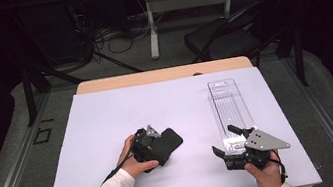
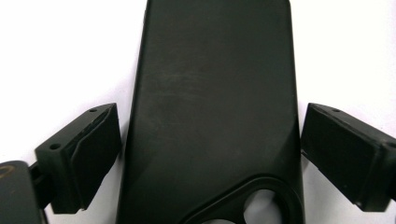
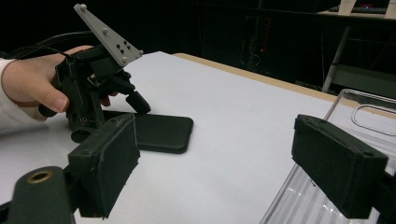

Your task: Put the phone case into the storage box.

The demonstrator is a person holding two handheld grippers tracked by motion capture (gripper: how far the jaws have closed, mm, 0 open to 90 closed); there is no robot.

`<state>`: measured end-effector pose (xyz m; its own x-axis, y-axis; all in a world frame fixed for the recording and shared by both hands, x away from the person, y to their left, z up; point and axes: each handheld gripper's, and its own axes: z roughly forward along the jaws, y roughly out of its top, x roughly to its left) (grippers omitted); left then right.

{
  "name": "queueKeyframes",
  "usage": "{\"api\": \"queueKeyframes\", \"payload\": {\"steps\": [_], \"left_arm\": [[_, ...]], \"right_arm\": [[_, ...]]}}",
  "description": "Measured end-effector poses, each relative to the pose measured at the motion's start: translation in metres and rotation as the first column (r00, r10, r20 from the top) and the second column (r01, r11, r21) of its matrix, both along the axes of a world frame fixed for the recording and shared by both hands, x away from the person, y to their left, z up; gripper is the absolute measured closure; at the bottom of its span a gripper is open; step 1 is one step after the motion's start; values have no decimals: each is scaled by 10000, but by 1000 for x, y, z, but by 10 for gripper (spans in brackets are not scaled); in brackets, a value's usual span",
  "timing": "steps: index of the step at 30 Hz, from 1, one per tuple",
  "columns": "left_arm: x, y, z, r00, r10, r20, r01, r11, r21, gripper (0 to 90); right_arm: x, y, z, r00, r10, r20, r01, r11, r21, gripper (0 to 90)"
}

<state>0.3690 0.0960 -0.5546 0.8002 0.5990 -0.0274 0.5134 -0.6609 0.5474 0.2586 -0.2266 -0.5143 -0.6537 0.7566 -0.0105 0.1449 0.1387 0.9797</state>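
high view: a white table [image 1: 110, 133] with two hands on it, each one holding a black gripper.
left gripper: the left gripper [image 1: 155, 148] stands over the near end of a black phone case [image 1: 168, 143], in the near middle part of the table.
left gripper view: the phone case [image 2: 212, 107] lies flat between the two black jaws, with its back side up and the camera hole at the near end.
left jaws: they are wide apart, one on each long side of the phone case. the left pad is just beside the edge, and the right pad shows a thin white gap. i see no pressing on the case, so it is not gripped.
right gripper: the right gripper [image 1: 231, 150] is at the near right part of the table, at the near end of a clear plastic tray [image 1: 230, 106].
right gripper view: the jaws are wide open with nothing held between them. the clear tray [image 3: 317, 196] lies under the right jaw, and i cannot tell if the jaw touches it.
tray: long and narrow, it runs away from the person on the right side of the table, well apart from the phone case.
phone case position: flat on the white table, its far end pointing away to the right, toward the tray side.
left hand: the left hand [image 3: 32, 86] grips the handle of its gripper, with the grey plate on top.
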Motion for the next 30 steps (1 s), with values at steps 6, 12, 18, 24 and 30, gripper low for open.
{"api": "queueKeyframes", "payload": {"steps": [6, 12, 18, 24, 30], "left_arm": [[0, 1, 1, 10000, -3, -32, 3, 10000, -87, 93], [0, 1, 2, 10000, -26, -15, 26, 10000, -55, 123], [0, 1, 2, 10000, -26, -16, 26, 10000, -48, 127], [0, 1, 2, 10000, -37, -15, 37, 10000, -37, 129], [0, 1, 2, 10000, -23, -31, 23, 10000, -36, 132]], "right_arm": [[0, 0, 0, 10000, 9, -3, -9, 10000, -4, 138], [0, 0, 0, 10000, 8, 2, -8, 10000, -1, 138], [0, 0, 0, 10000, 11, 26, -11, 10000, -23, 138], [0, 0, 0, 10000, 3, 1, -3, 10000, -8, 138], [0, 0, 0, 10000, 3, -7, -3, 10000, 3, 138]]}}
